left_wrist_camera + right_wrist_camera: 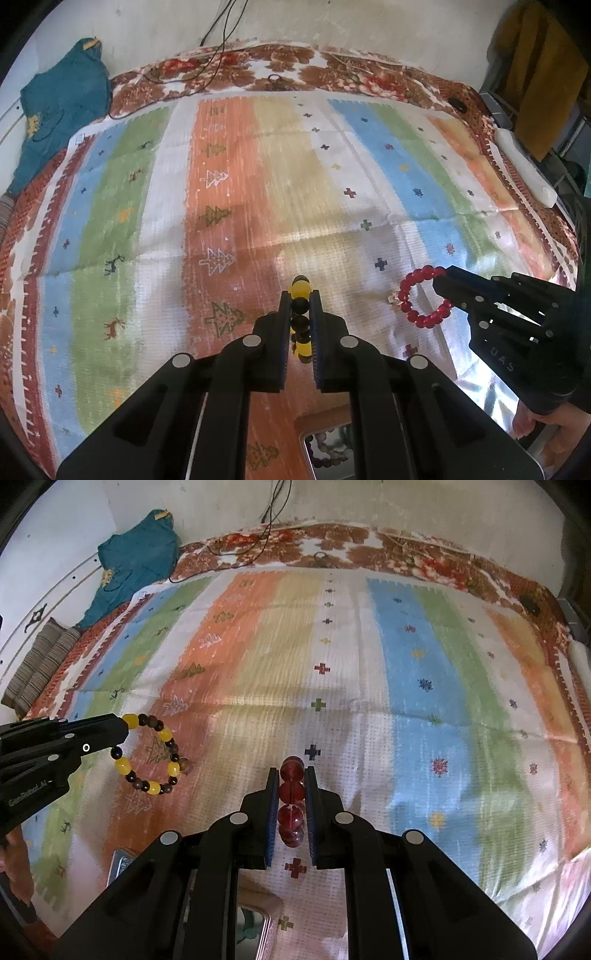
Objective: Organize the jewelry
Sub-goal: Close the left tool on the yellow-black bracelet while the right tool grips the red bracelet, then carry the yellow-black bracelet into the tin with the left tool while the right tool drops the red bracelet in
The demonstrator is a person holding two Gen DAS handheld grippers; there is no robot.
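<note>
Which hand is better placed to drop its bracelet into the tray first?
Probably left. The left gripper, shut on the yellow-and-black beaded bracelet, sits more directly above the mirrored tray than the right gripper.

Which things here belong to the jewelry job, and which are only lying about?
Job:
- yellow and black bead bracelet, in left gripper
- red bead bracelet, in right gripper

Lying about:
- teal garment
- black cable
- white oblong object
</note>
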